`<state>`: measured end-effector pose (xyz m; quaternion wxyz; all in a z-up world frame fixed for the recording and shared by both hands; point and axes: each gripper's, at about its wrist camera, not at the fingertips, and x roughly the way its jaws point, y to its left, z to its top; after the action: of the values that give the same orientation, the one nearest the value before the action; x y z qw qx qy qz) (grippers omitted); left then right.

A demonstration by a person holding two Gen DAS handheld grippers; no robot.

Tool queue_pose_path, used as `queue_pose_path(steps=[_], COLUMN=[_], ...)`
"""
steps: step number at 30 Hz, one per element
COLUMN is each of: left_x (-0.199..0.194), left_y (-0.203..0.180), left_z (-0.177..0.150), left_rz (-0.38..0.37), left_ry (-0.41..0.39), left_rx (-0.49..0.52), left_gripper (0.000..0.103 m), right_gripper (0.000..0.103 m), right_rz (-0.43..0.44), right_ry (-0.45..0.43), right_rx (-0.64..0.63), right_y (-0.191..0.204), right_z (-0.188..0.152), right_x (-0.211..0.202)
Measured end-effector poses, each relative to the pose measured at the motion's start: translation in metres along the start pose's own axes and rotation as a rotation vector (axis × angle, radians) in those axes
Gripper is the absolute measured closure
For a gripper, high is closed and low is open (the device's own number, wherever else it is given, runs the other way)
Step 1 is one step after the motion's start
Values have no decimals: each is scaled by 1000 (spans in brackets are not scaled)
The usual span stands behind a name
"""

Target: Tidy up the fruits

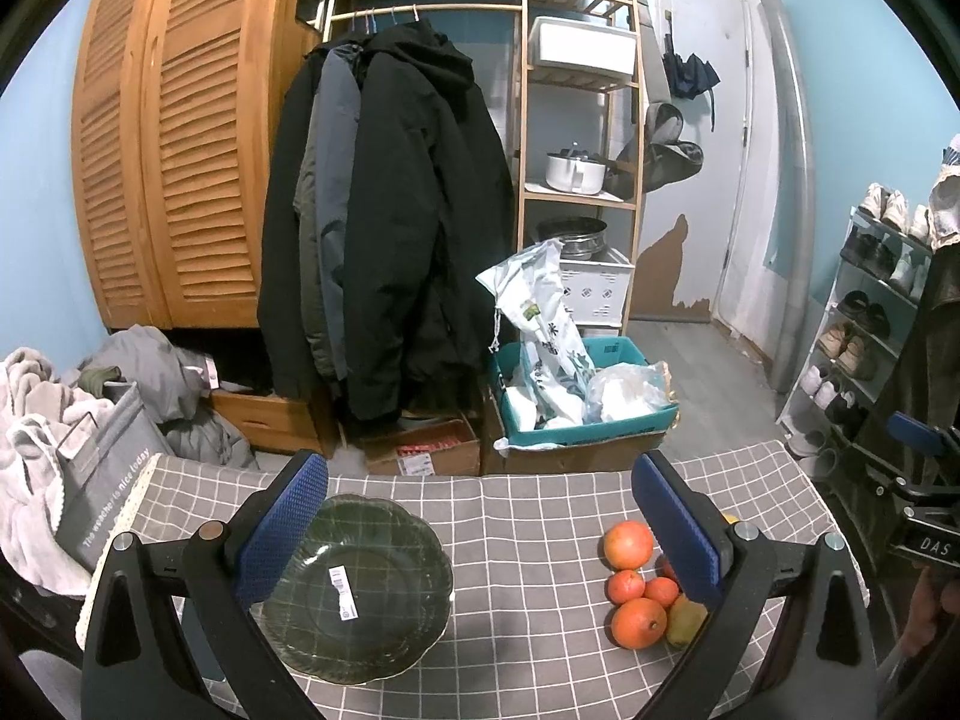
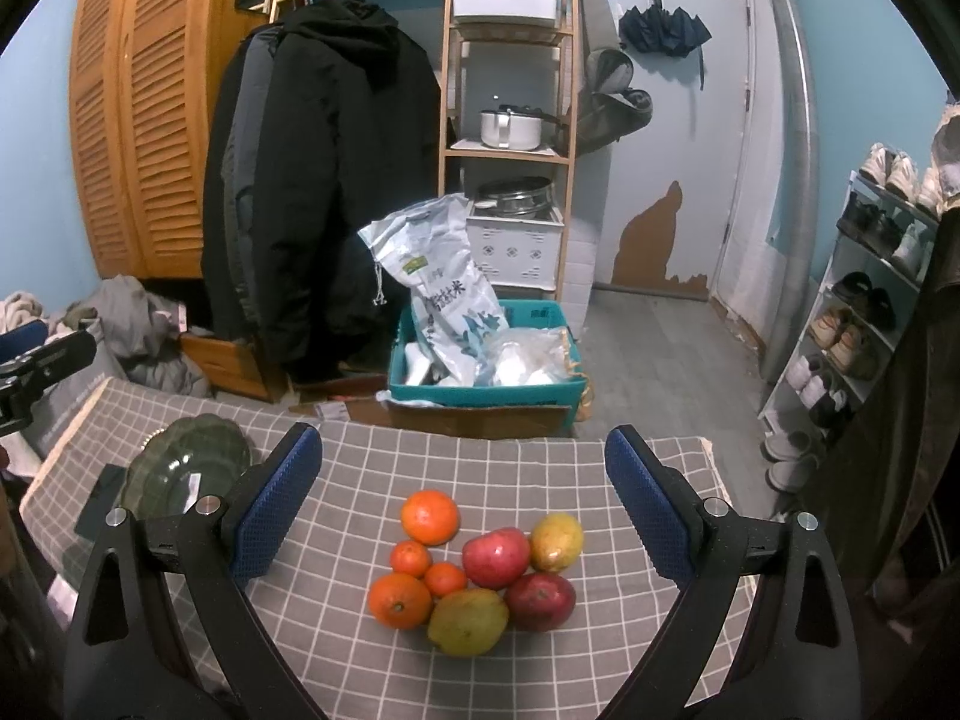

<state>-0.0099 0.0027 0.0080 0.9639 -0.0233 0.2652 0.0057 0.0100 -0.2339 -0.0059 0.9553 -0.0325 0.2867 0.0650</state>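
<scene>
A dark green glass plate (image 1: 360, 594) sits on the grey checked tablecloth (image 1: 528, 540), empty, with a white sticker in it. My left gripper (image 1: 480, 540) is open above the cloth, its left finger over the plate's left rim. A pile of fruit lies to the right: oranges (image 2: 429, 516), two red apples (image 2: 497, 558) and two yellow-green mangoes (image 2: 468, 621). My right gripper (image 2: 462, 510) is open and empty, with the pile between and below its fingers. The plate also shows in the right wrist view (image 2: 186, 462), at far left.
A teal bin (image 1: 576, 402) with bags stands on cardboard boxes past the table's far edge. Dark coats (image 1: 384, 228) hang behind. A grey laundry basket (image 1: 102, 480) is at the left, a shoe rack (image 1: 870, 312) at the right.
</scene>
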Motion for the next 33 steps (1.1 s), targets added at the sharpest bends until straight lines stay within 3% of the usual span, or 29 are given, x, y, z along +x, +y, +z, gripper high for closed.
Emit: queue_pose_path(steps=[33], left_x=[0], left_y=[-2], left_z=[0], left_rz=[0], left_ry=[-3], left_rx=[0], left_gripper=[1], right_gripper=[9], right_rz=[-6], right_ry=[4], right_rx=[-8], right_y=[0], right_z=[2], right_x=[0])
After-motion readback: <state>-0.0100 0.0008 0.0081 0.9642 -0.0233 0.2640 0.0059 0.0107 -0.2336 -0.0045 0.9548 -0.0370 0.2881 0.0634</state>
